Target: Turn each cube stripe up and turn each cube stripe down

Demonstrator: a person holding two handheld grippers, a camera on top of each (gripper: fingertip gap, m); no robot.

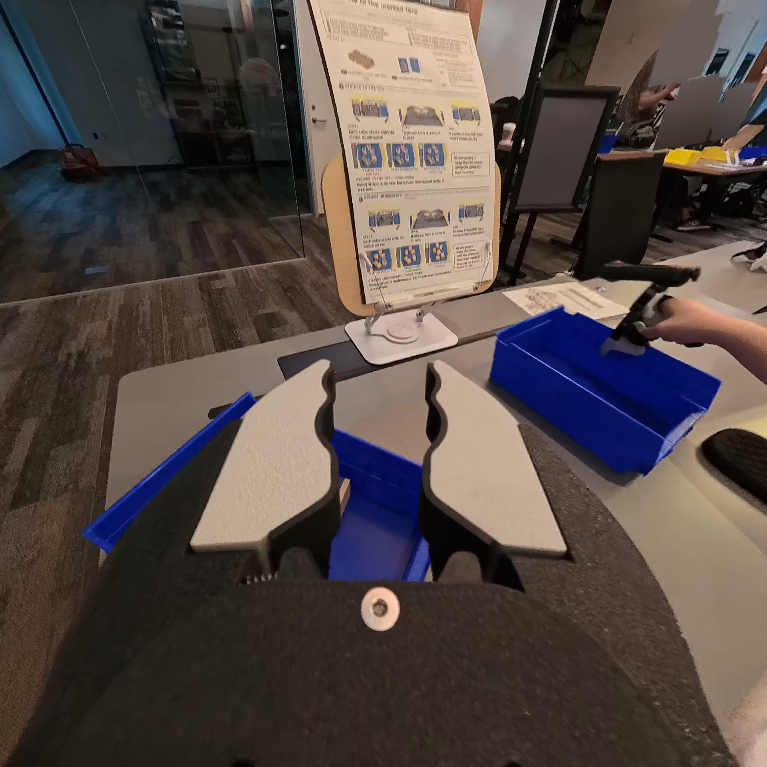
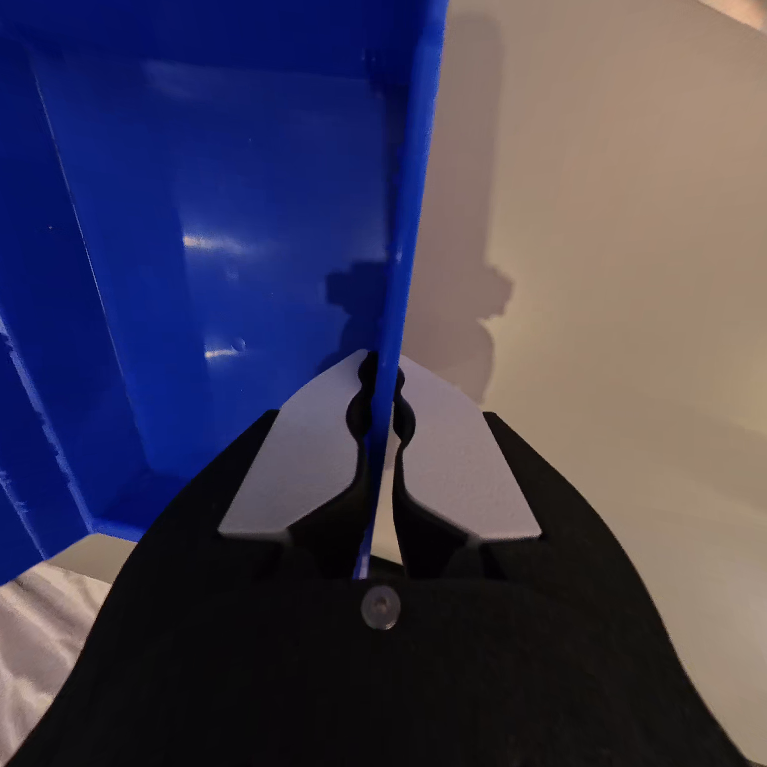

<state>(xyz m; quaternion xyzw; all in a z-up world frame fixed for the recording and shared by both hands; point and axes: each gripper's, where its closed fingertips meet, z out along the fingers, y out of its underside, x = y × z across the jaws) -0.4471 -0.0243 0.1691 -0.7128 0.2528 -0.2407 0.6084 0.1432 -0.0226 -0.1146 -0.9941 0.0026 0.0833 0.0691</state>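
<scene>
My left gripper (image 1: 379,373) is open and empty, above the near blue bin (image 1: 373,469). A sliver of a tan wooden cube (image 1: 345,494) shows inside that bin, mostly hidden behind my left finger. A second blue bin (image 1: 581,402) sits to the right on the grey table. My right gripper (image 1: 620,346), held by a hand, reaches into it. In the right wrist view my right gripper (image 2: 382,367) is shut on the thin side wall of this bin (image 2: 409,207). The part of its inside that shows holds no cube.
An instruction sheet on a wooden stand (image 1: 415,166) with a white base (image 1: 400,337) stands at the table's far edge. A paper sheet (image 1: 568,299) lies behind the right bin. A black object (image 1: 738,469) lies at the right. The table's left edge (image 1: 114,436) is close.
</scene>
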